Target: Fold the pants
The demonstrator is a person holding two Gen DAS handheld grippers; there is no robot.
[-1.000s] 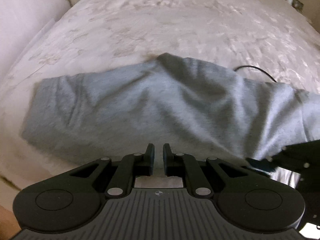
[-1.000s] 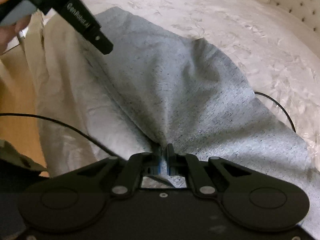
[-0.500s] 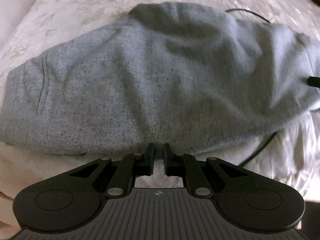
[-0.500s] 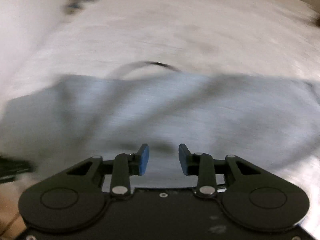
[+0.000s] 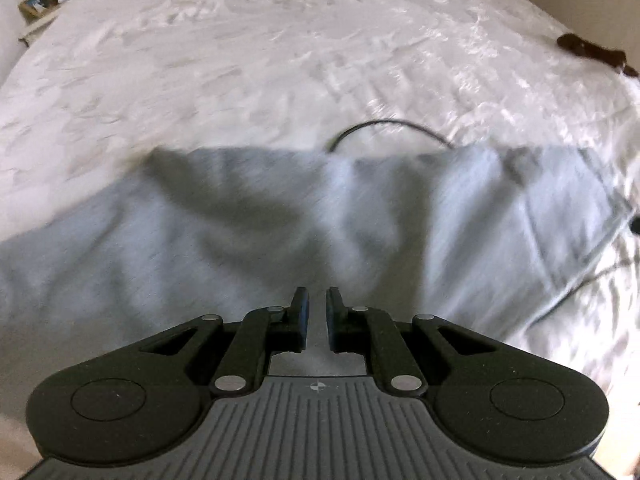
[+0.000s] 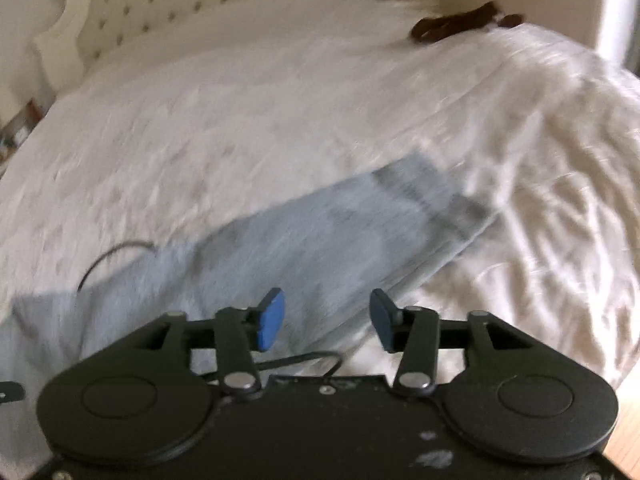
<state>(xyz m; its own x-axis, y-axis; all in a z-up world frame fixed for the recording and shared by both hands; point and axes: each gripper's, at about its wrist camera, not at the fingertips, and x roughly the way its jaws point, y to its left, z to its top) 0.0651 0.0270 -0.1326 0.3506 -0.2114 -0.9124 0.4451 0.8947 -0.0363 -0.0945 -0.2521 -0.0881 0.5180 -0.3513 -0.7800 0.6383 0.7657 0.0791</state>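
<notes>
While the gray sweatpants [image 5: 280, 232] lie spread across the near part of the bed [image 5: 280, 60], both grippers hang just above them. The pants are soft and wrinkled, and they look blurry in both views. They rest on a white, crinkly bedspread [image 6: 240, 120].

The left gripper [image 5: 316, 310] has its fingers [image 5: 299, 312] close together with only a thin gap between them. Gray cloth shows in that gap, but I cannot tell if the fingers are pinching it or just sit above it.

The right gripper [image 6: 326, 316] has its fingers [image 6: 272, 316] spread wide apart, and nothing is between them. It hangs over the near edge of the pants. One end of the pants, with a darker band [image 6: 452, 200], reaches off to the right.

A thin black cable [image 5: 384, 128] curls out from under the far edge of the pants. A small dark brown thing [image 6: 460, 24] lies at the far corner of the bed. A padded headboard [image 6: 160, 12] with buttons stands behind the bed.
</notes>
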